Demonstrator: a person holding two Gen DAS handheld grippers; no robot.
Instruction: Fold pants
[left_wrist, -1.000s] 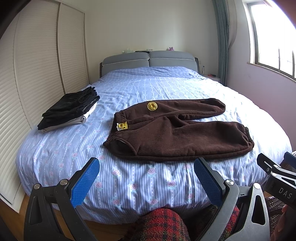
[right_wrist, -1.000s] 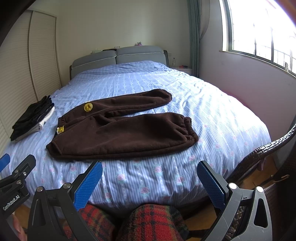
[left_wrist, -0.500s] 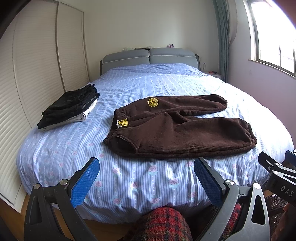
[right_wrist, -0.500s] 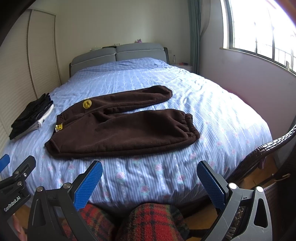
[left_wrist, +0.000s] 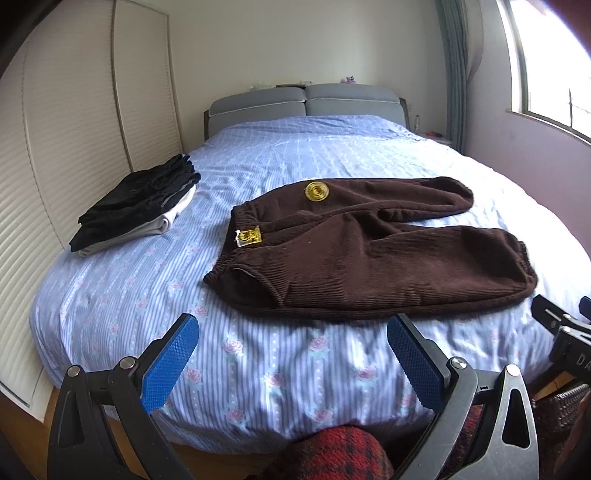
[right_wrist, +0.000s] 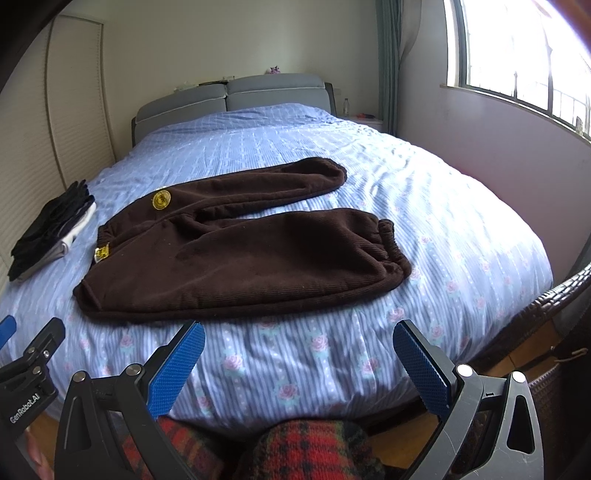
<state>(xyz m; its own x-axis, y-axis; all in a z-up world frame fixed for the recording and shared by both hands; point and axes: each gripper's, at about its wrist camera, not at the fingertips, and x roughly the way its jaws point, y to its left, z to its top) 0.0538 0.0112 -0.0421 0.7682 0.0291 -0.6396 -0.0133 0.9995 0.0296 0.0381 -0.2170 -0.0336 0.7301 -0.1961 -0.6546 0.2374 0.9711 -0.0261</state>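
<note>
Left wrist view: left gripper (left_wrist: 291, 360) spread wide, empty, now nearer the bed (left_wrist: 110, 317) edge than a second ago; right gripper (right_wrist: 297, 360) likewise agape. Brown pants (left_wrist: 369, 254) lie flat, unfolded, legs splayed; I judge the approach just beginning.

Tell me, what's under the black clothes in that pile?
Under the black clothes lies a folded light grey garment, only its edge showing. Beneath that is the blue striped bedsheet. Whether anything else is in the pile is hidden.

Bed (left_wrist: 280, 369) w/ blue floral sheet: brown pants (left_wrist: 362, 258) spread flat, folded clothes stack (left_wrist: 136, 206) near left edge.
</note>
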